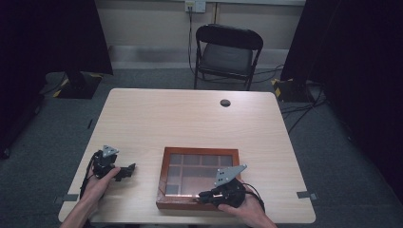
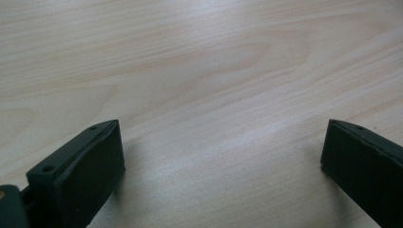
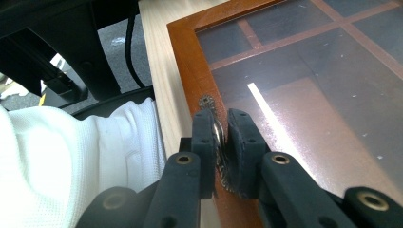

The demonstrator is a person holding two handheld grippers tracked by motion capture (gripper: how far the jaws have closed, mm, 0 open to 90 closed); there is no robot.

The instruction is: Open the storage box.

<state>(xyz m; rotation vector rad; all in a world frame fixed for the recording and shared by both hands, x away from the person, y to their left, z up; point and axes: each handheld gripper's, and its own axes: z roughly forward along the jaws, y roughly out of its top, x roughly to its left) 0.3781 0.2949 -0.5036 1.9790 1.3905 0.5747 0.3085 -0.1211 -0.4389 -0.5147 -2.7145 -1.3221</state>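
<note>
A flat wooden box (image 1: 199, 151) with a glass lid over several compartments lies at the table's near middle-right. My right gripper (image 1: 205, 194) sits at its near edge. In the right gripper view this gripper (image 3: 221, 126) is shut on a small brass pull (image 3: 218, 137) fixed to the lid's wooden frame (image 3: 185, 57), next to an ornate brass plate (image 3: 207, 101). My left gripper (image 1: 129, 168) rests left of the box and apart from it. Seen in the left gripper view, it (image 2: 221, 152) is open, with bare tabletop between its jaws.
The light wooden table (image 1: 190, 118) has a round cable hole (image 1: 225, 102) near its far edge. A black folding chair (image 1: 227, 54) stands beyond it. A white garment (image 3: 71, 156) lies just past the table's near edge.
</note>
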